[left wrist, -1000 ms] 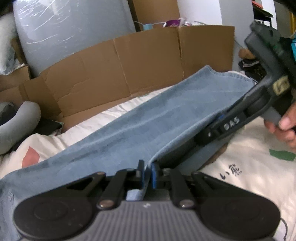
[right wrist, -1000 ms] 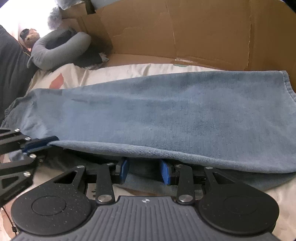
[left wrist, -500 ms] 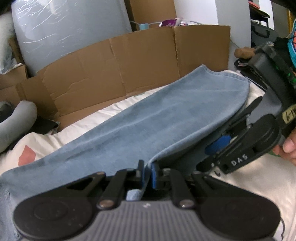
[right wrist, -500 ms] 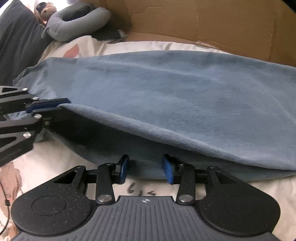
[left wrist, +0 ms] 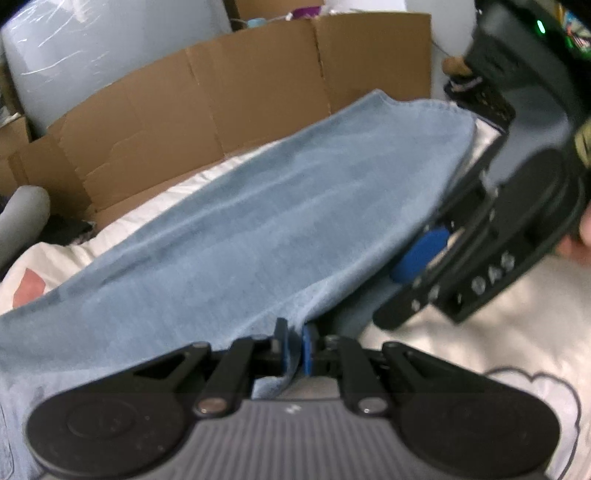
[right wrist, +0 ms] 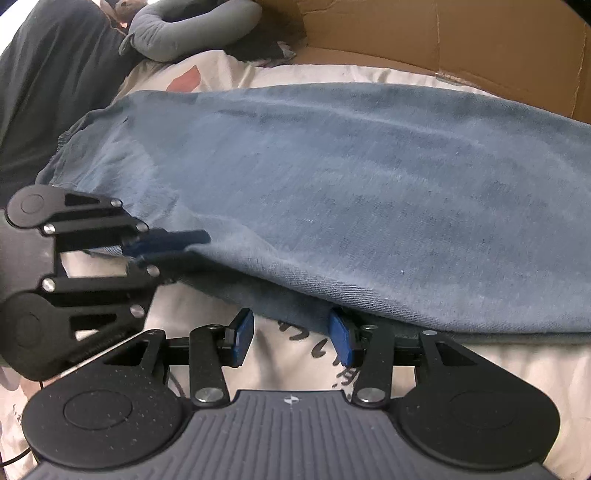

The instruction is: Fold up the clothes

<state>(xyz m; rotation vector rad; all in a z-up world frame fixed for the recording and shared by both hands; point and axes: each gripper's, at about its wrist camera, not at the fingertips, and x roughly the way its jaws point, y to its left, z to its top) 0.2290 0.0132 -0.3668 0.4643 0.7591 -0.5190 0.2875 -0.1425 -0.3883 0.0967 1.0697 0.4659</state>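
Left gripper (left wrist: 293,345) pinching jeans (left wrist: 258,229) edge, right gripper (right wrist: 291,336) released, jaws just widening

Right gripper (right wrist: 291,338) low over printed bedsheet (right wrist: 295,354), jaws apart and just been opening, nothing between them; right pad at jeans' (right wrist: 369,192) near folded edge. Left gripper (right wrist: 177,245) at frame left, clamped on that denim edge. Grey neck pillow (right wrist: 192,26) and cardboard (right wrist: 443,40) behind.
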